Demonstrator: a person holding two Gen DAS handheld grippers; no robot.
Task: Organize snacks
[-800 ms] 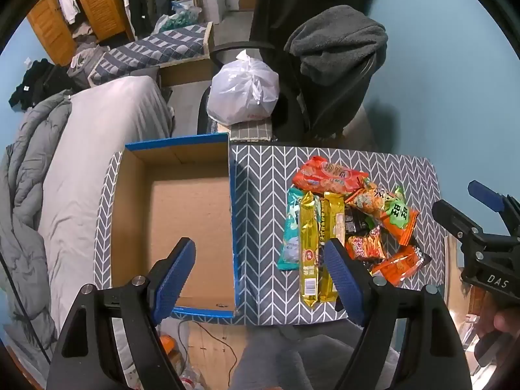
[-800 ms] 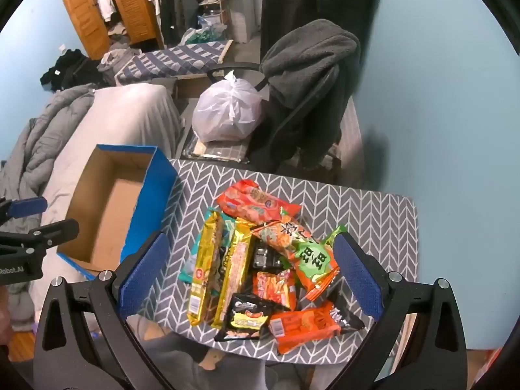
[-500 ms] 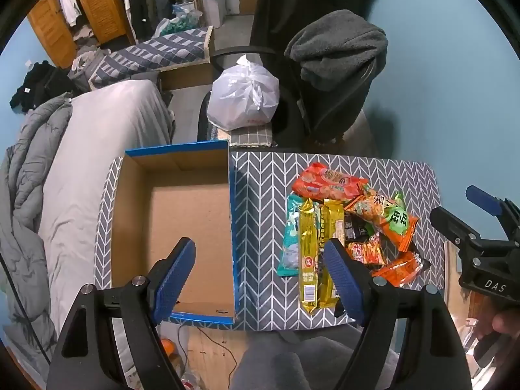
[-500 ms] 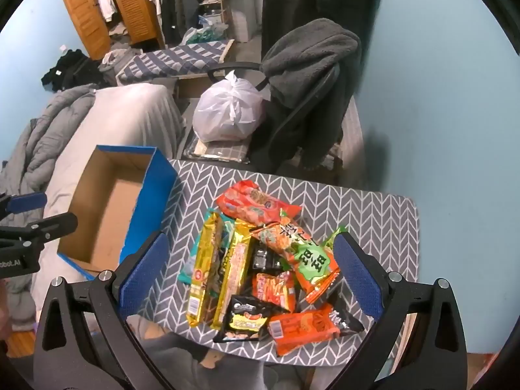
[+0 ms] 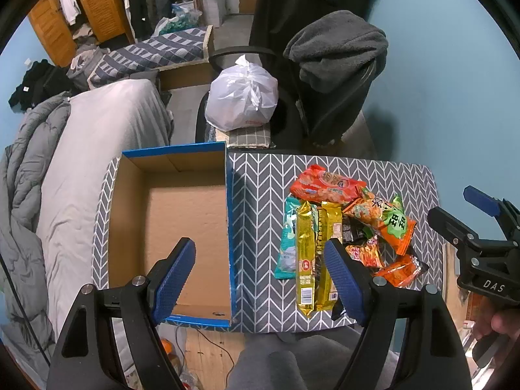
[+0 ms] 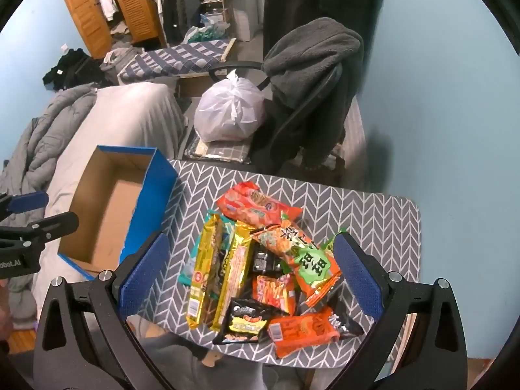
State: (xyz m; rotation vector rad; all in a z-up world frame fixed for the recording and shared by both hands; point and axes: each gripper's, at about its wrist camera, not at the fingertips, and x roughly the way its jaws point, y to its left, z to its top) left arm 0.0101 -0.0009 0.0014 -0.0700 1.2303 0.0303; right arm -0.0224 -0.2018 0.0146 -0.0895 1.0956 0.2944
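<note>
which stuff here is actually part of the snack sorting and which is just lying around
Part of the job:
- snack packets piled on the table
- blue cardboard box, nothing in it yet
- left gripper and right gripper, both open

Just lying about:
- white plastic bag
- grey fleece on the chair
- bed

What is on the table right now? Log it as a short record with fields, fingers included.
surface: table with grey chevron cloth
container: blue cardboard box, open top, nothing seen inside
snacks: pile of packets on the cloth beside the box, none in the box
longest packets: two gold bars lying side by side
left gripper: fingers wide apart, holding nothing, above the box's near edge
right gripper: fingers wide apart, holding nothing, above the pile
progress: sorting not yet begun
</note>
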